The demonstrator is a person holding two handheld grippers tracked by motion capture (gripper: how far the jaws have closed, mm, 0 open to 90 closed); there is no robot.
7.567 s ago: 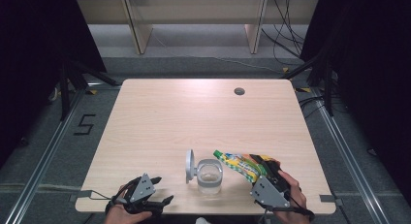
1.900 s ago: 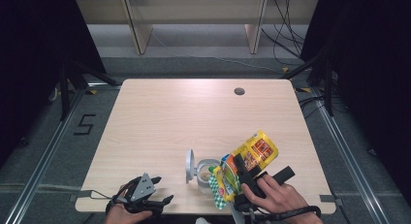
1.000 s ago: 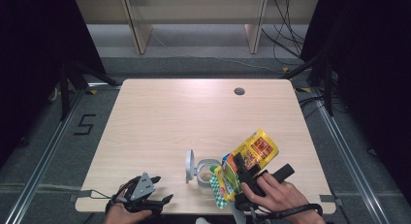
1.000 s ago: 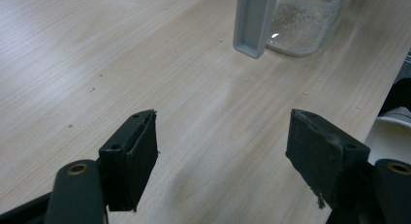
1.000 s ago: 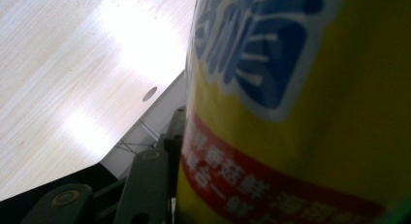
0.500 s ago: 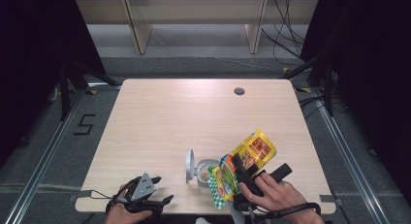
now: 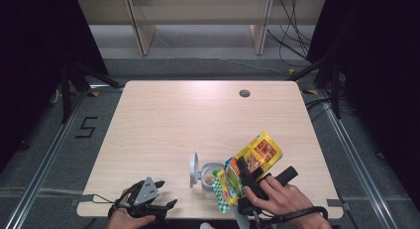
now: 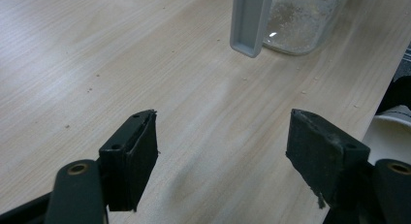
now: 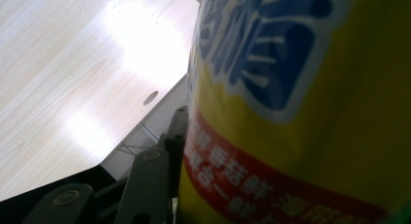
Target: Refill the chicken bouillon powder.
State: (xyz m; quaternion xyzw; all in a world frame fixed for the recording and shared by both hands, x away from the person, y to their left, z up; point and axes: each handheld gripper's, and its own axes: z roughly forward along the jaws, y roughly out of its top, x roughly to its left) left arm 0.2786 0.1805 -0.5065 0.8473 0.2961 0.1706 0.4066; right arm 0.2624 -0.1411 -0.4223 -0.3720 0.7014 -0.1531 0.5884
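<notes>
High view: your R gripper (image 7: 247, 177) is clamped on the yellow snack bag (image 7: 252, 162) at lower right, long axis tilted down-left w/ mouth over the jar (image 7: 210, 173) just left; L gripper (image 7: 148, 201) idles unclenched, lower left.

The table (image 7: 173, 120) is pale wood-grain laminate with a soft sheen. The snack bag (image 7: 257, 154) is glossy printed plastic. The jar (image 8: 300, 20) is clear and shiny, its lid (image 8: 249, 20) matt grey plastic.
</notes>
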